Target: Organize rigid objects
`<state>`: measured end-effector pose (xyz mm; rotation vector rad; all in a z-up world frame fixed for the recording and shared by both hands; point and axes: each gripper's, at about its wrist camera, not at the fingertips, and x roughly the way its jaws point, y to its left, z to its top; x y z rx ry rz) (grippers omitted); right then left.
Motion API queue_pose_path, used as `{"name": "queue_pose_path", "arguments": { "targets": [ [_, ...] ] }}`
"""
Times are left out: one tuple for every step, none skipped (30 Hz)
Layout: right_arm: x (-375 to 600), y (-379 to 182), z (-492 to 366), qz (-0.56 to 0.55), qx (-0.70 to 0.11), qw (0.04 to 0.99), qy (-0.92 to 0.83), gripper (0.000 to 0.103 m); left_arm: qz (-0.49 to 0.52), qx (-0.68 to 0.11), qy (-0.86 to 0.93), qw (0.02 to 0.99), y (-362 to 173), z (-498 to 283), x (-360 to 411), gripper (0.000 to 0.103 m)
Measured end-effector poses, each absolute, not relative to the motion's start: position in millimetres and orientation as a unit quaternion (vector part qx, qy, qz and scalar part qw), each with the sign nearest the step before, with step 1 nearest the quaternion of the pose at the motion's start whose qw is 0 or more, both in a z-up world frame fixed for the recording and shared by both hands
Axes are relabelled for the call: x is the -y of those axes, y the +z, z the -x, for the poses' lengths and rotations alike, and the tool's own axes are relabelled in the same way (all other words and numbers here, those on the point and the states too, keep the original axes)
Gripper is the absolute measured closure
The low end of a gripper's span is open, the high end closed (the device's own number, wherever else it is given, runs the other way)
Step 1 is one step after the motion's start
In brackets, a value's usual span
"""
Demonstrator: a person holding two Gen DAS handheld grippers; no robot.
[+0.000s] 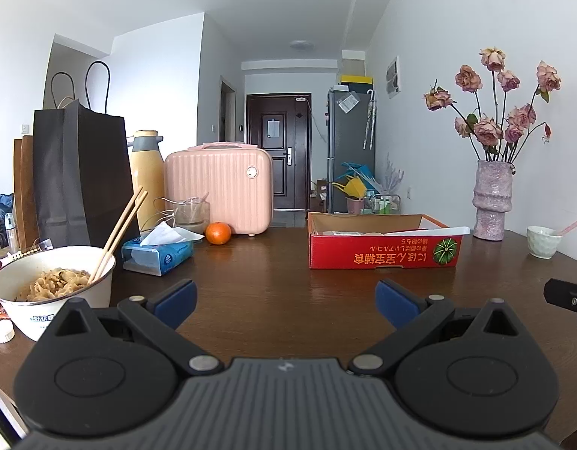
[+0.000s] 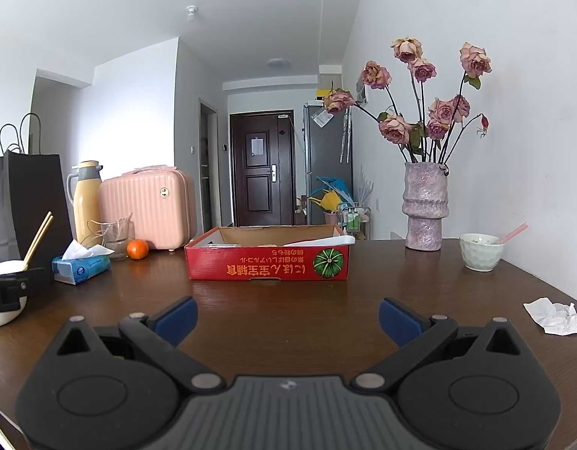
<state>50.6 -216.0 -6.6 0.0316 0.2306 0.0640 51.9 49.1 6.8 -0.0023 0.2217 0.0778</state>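
Left gripper (image 1: 285, 300): jaws wide, holding nothing, above dark wooden table (image 1: 273, 262). Right gripper (image 2: 287, 317): jaws wide, holding nothing. Shallow red cardboard box (image 2: 268, 264): on table, ahead of both grippers, beside round orange fruit (image 2: 137, 249).

- Left gripper (image 1: 285, 303): black body, ribbed grey centre plate, blue finger pads (image 1: 176, 302), silver pivot screws.
- Right gripper (image 2: 287, 320): identical black housing, blue pads (image 2: 399, 320), round silver fasteners.

Box (image 2: 268, 262) mid-table, vase (image 2: 425, 206) right, tissue pack (image 2: 80, 268) left
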Motion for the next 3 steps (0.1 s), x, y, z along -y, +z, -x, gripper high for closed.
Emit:
{"name": "queue_pose_path", "arguments": {
  "targets": [
    [216.2, -6.7, -50.9, -0.016, -0.115, 0.993, 0.032, 0.0, 0.002, -0.11, 0.038, 0.993, 6.6, -51.4, -48.8, 0.0],
    [216.0, -6.9, -50.8, -0.016, -0.116, 0.993, 0.033, 0.0, 0.002, -0.109, 0.039, 0.993, 7.0, -51.0, -47.9, 0.0],
    [216.6, -6.7, -51.1, -0.016, -0.116, 0.993, 0.033, 0.0, 0.002, -0.109, 0.038, 0.993, 7.5, -50.5, -47.1, 0.0]
  ]
}}
